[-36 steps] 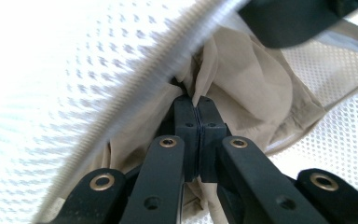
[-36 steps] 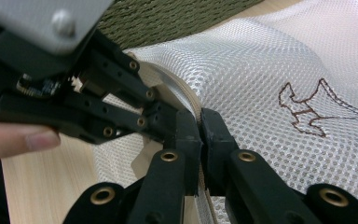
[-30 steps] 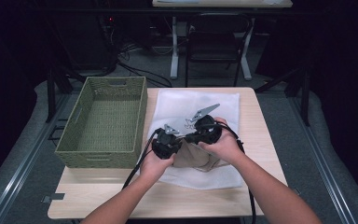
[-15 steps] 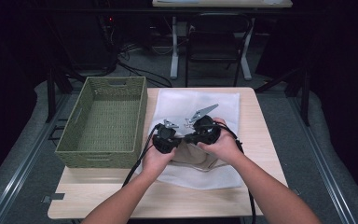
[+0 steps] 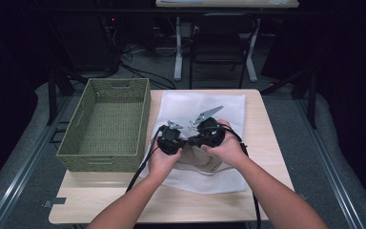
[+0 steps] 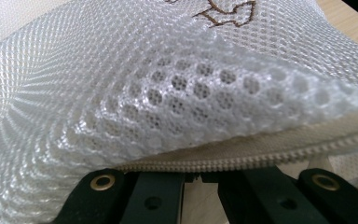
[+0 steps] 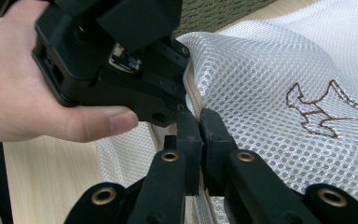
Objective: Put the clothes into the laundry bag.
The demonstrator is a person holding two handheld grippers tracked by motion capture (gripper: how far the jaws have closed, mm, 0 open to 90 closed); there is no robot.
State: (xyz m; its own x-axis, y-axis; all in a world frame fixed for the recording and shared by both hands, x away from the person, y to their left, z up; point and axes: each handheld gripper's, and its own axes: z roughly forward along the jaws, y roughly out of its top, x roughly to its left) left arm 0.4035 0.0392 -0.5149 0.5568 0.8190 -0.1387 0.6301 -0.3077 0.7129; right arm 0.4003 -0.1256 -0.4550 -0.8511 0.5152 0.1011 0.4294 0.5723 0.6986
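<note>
Centrally, wooden table [image 5: 267, 143], dim room

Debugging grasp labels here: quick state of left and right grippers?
Left gripper: jaws near the mesh bag at its zipper edge; open or shut cannot be told.
Right gripper: shut on the zipper edge.

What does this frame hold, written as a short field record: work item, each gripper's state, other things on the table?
work item: white mesh laundry bag with a zipper along its edge and brown stitching, lying on the table
left gripper: at the zipper edge; open or shut cannot be told
right gripper: jaws closed on the bag's zipper edge
gripper spacing: close together, near the same stretch of edge
other things: green woven basket on the table's left side
</note>
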